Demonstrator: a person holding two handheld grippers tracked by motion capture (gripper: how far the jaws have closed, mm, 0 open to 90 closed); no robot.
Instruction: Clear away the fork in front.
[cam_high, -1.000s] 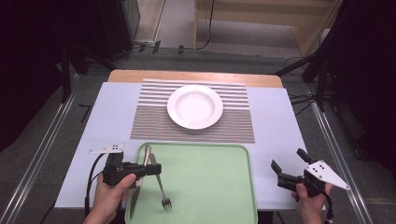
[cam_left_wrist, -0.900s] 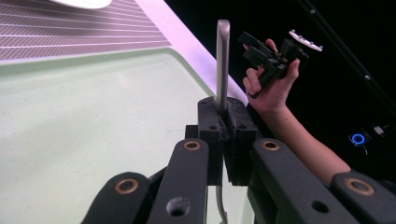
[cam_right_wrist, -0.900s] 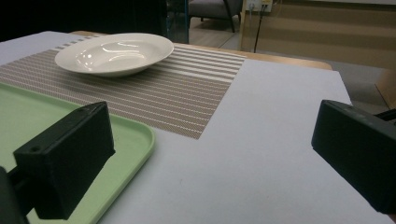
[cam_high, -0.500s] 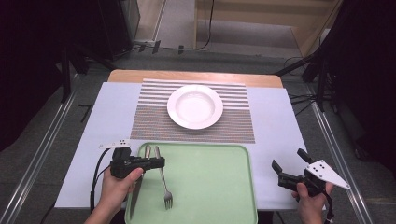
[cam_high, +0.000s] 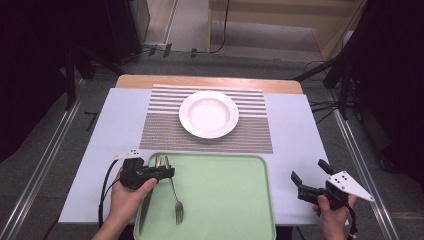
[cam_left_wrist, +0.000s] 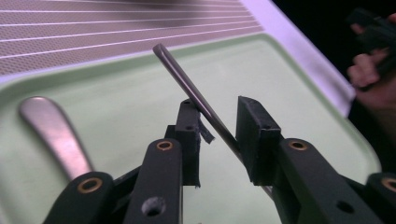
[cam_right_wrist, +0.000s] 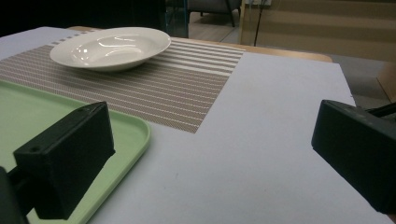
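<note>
The left claw, jaws just eased apart around the fork handle without pressing it, seems to be setting it on the green tray, while the right claw hangs wide open and empty over the table edge (apparently waiting)

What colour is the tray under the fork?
Pale green tray, clearest in the high view.

The fork and the handle beside it look like brushed metal with a dull sheen. The green tray is smooth, matt plastic. The white plate is glossy, ceramic-looking, with bright highlights. The striped placemat has a fine woven texture. The table cover is flat and matt. The left gripper has matt black jaws with brass-coloured rivets.
</note>
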